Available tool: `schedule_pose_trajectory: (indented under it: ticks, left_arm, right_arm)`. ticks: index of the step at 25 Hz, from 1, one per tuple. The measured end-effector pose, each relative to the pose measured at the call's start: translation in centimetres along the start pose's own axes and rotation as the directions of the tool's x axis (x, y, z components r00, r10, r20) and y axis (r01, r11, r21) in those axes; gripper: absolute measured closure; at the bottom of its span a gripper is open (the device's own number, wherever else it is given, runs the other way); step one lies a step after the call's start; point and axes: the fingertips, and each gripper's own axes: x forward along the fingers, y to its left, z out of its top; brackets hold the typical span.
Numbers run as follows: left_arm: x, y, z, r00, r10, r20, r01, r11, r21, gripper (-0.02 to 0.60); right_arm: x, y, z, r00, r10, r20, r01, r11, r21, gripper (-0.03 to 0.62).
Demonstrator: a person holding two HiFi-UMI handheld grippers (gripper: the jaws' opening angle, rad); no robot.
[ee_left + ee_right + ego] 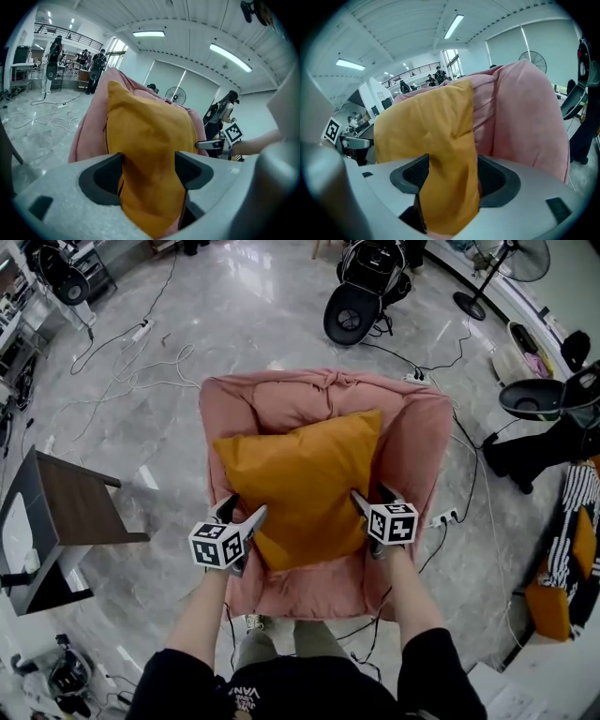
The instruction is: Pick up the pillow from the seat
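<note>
An orange pillow (300, 479) leans against the backrest of a pink armchair (424, 432), its lower edge on the seat. My left gripper (246, 509) is at the pillow's lower left corner and my right gripper (371, 493) at its lower right corner. In the left gripper view the orange pillow (150, 136) fills the gap of the left gripper (149, 164), whose jaws stand wide, and brushes both pads. The right gripper view shows the same: a pillow (426, 122) corner hangs between the wide jaws of the right gripper (452, 171), pink chair arm (525, 117) beside it.
A dark side table (80, 502) stands left of the chair. Cables (131, 362) run over the grey tile floor, with a power strip (443, 517) by the chair's right side. Black equipment (361, 296) sits behind the chair, more gear (544, 427) at the right.
</note>
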Motion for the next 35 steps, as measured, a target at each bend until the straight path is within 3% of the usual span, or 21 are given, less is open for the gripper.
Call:
schedule_pose_trajectory:
  ticks: [6, 9, 15, 21, 26, 35]
  left_arm:
    - [2.1, 0.1, 0.0, 0.998, 0.042, -0.038, -0.043, 0.999, -0.010, 0.238]
    - [2.6, 0.4, -0.1, 0.997, 0.056, -0.044, -0.056, 0.998, -0.004, 0.244]
    - [2.1, 0.0, -0.3, 0.998, 0.041, -0.055, -0.039, 0.999, 0.027, 0.379]
    - [1.3, -0.4, -0.9, 0.995, 0.042, -0.087, -0.038, 0.998, 0.045, 0.486]
    - [0.3, -0.7, -1.7, 0.995, 0.052, -0.084, -0.047, 0.997, 0.054, 0.541]
    - [-2.3, -1.4, -4.1, 0.994, 0.038, -0.103, -0.034, 0.999, 0.037, 0.555]
  right_arm:
    - [2.2, 0.3, 0.1, 0.999, 0.040, -0.024, -0.039, 0.999, 0.034, 0.293]
    - [2.8, 1.1, -0.1, 0.997, 0.077, 0.001, -0.077, 0.996, 0.046, 0.351]
    - [1.9, 2.1, -0.8, 0.999, 0.054, -0.001, -0.054, 0.998, -0.041, 0.504]
    - [1.0, 3.2, -1.5, 0.998, 0.049, -0.030, -0.051, 0.997, -0.062, 0.573]
    - [0.1, 4.2, -2.1, 0.999, 0.029, -0.022, -0.030, 0.997, -0.066, 0.583]
    - [-3.3, 6.2, -4.7, 0.999, -0.035, 0.022, 0.035, 0.999, -0.010, 0.583]
